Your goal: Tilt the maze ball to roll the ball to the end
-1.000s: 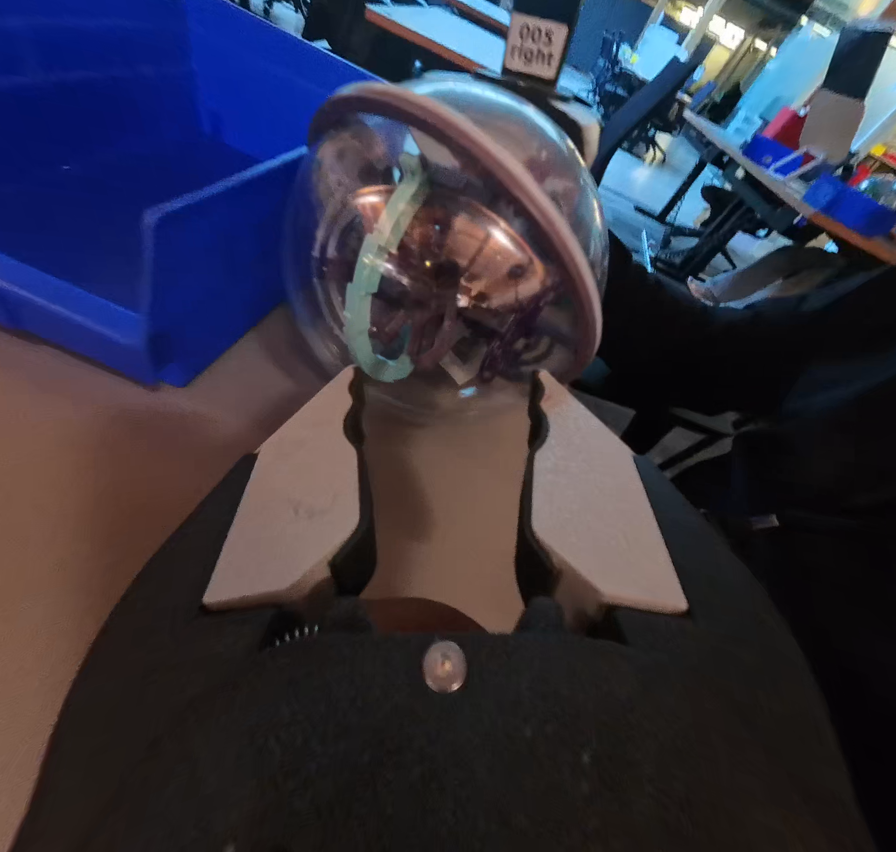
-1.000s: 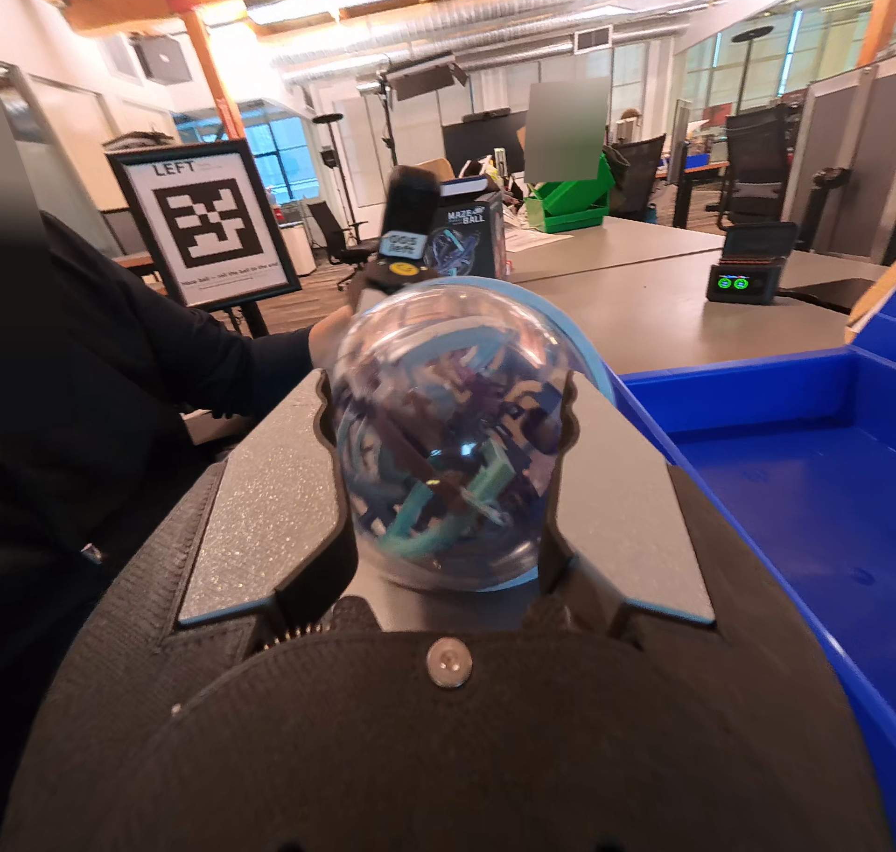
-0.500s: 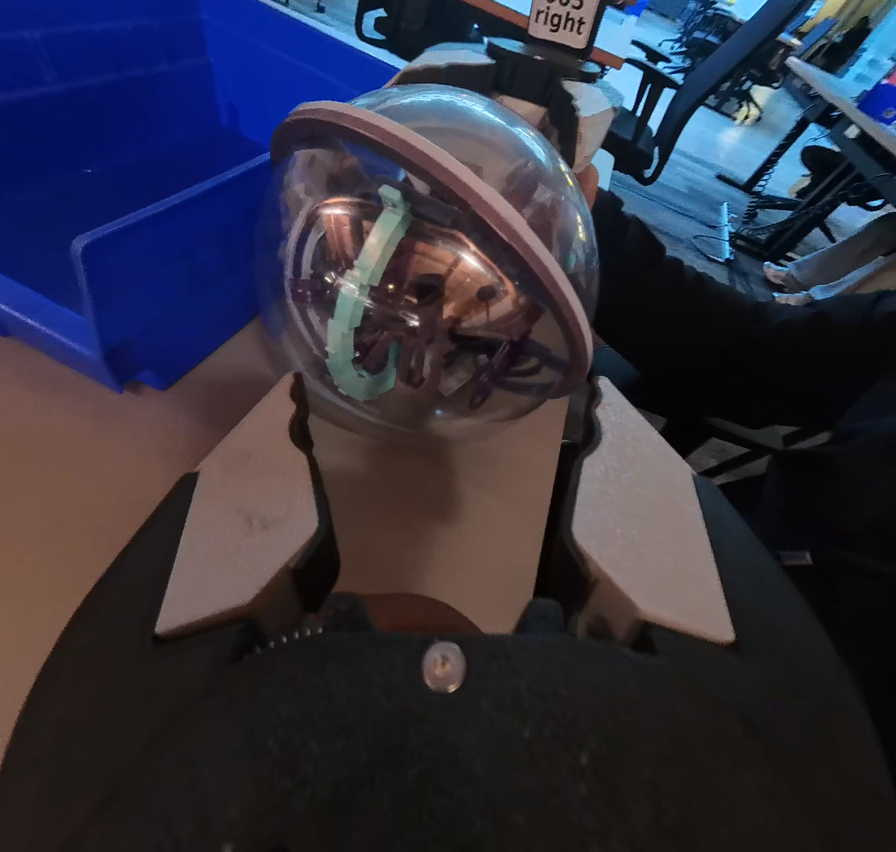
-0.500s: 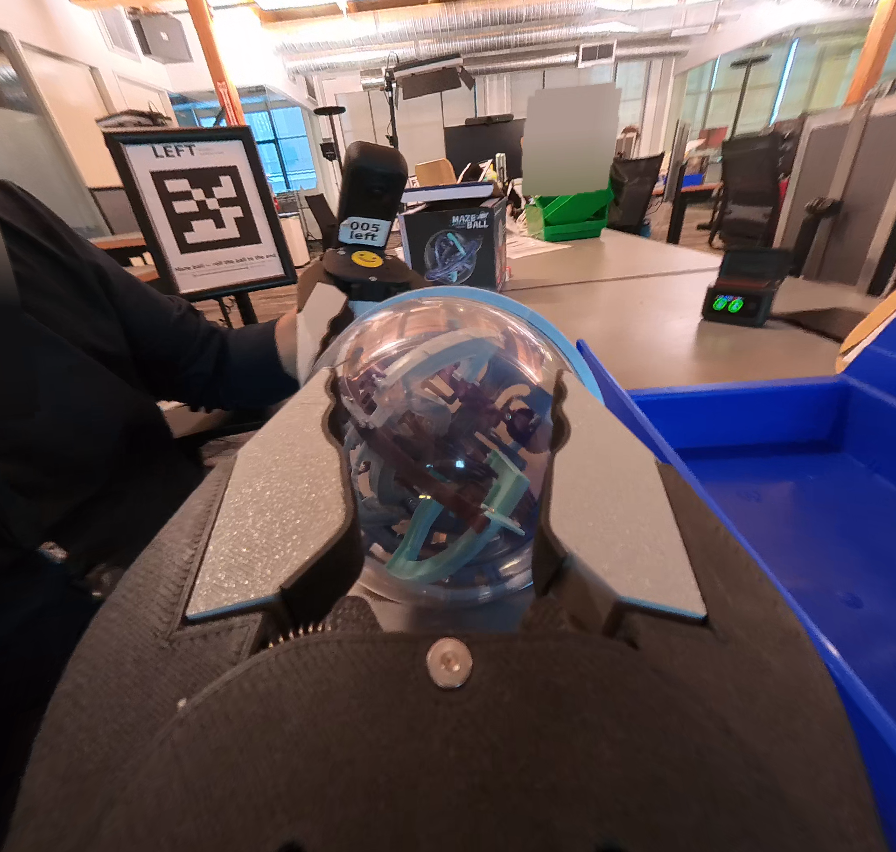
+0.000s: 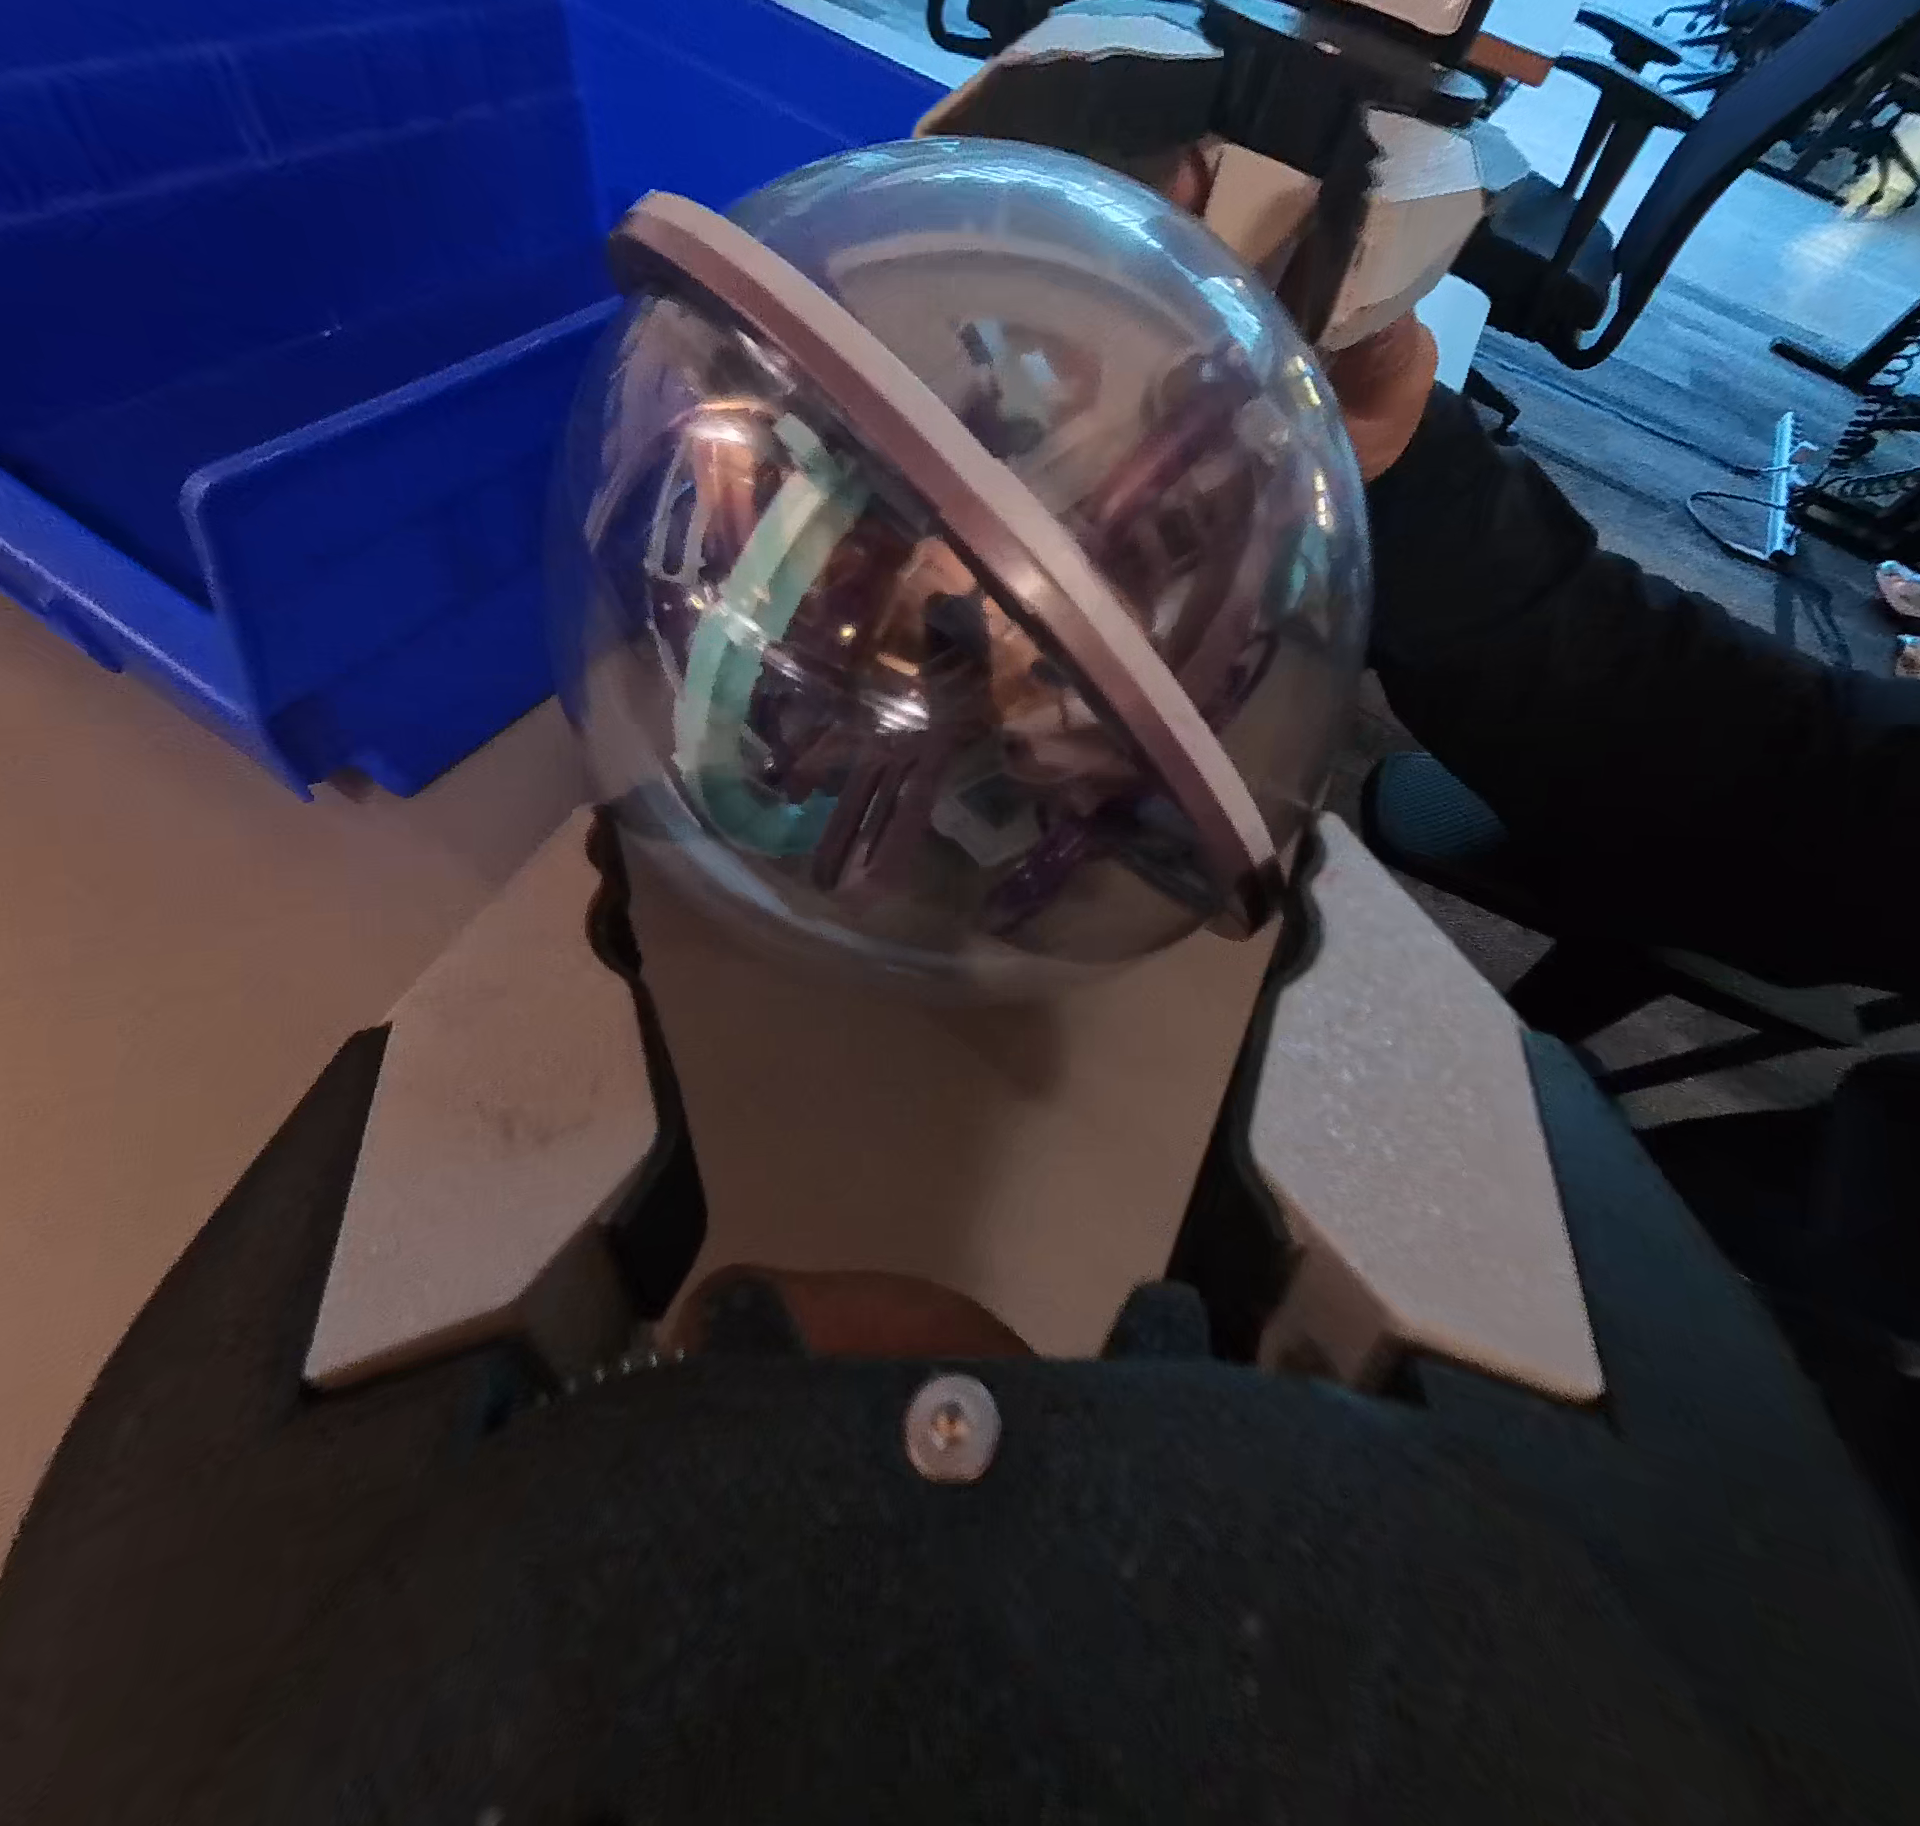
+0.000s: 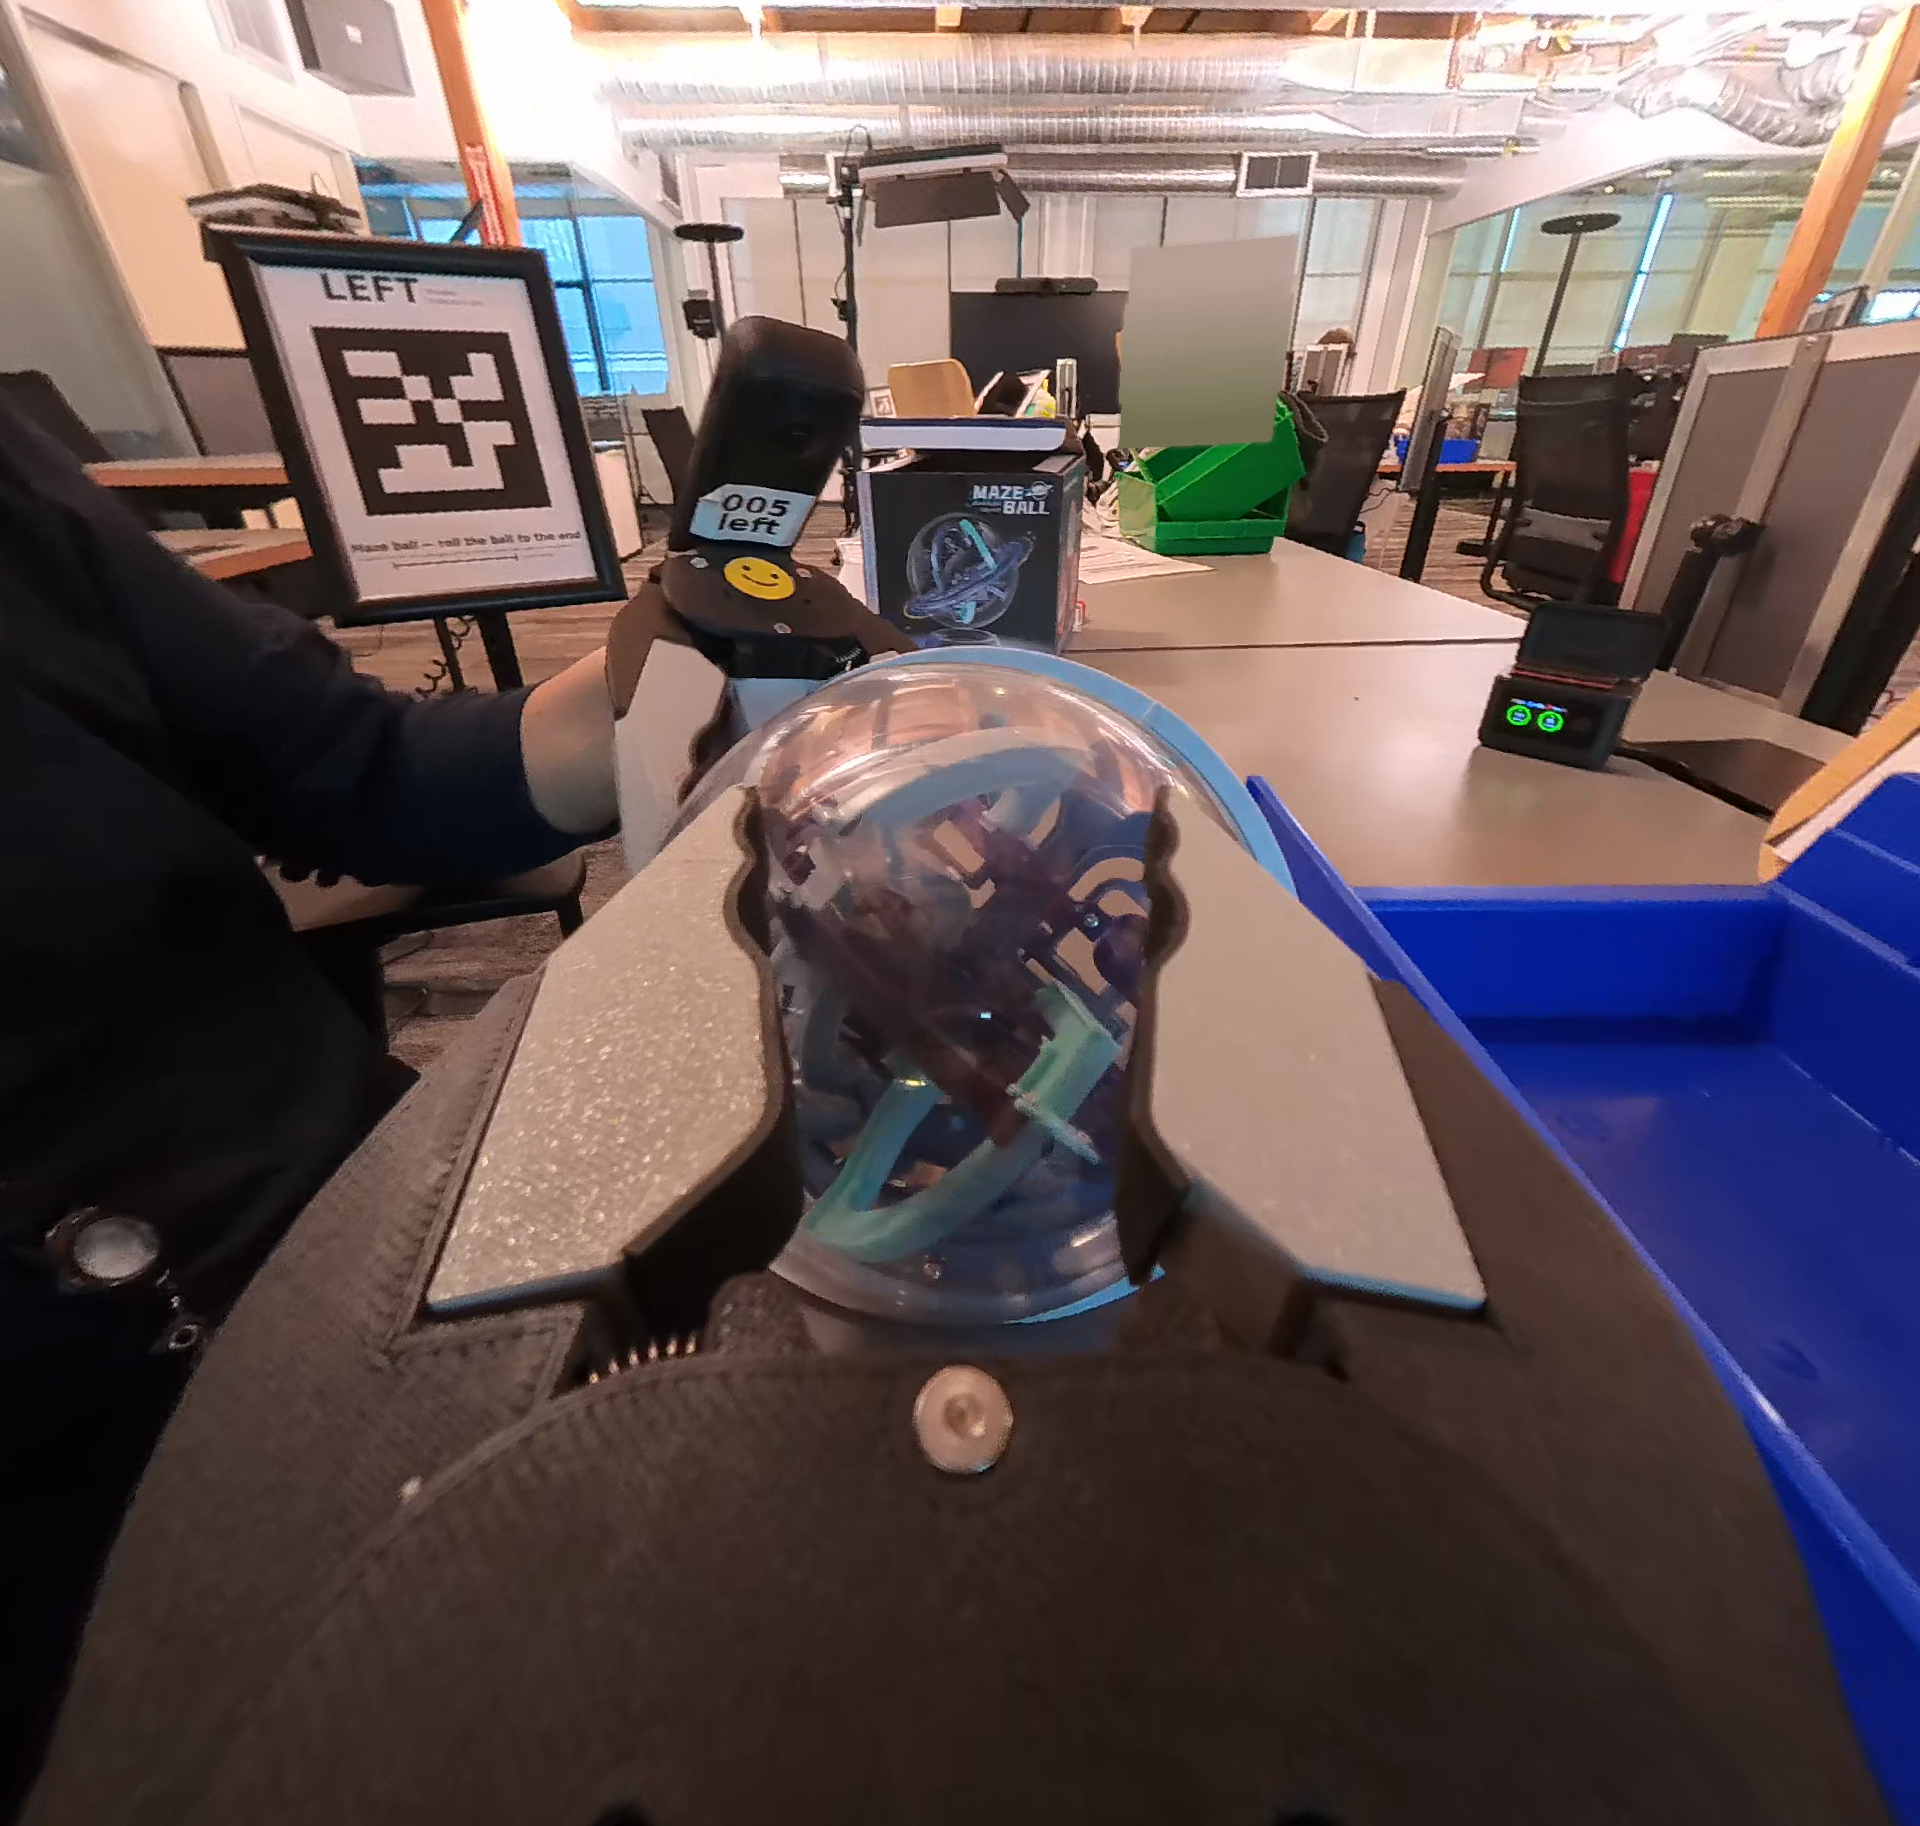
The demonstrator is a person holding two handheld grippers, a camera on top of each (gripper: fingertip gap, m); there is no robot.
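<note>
Clear maze ball (image 6: 961, 997) clamped in our right gripper (image 6: 956, 903) | left gripper (image 5: 940, 872) spread wide, cupping it loosely | risk: smooth shell slips toward blue bin (image 5: 312, 426)

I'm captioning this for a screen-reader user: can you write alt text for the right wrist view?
The right gripper clamps a clear maze ball between its two grey fingers, coloured tracks visible inside. Behind the ball is the left gripper, held by a person's hand; a blue bin sits right on a grey table.
</note>
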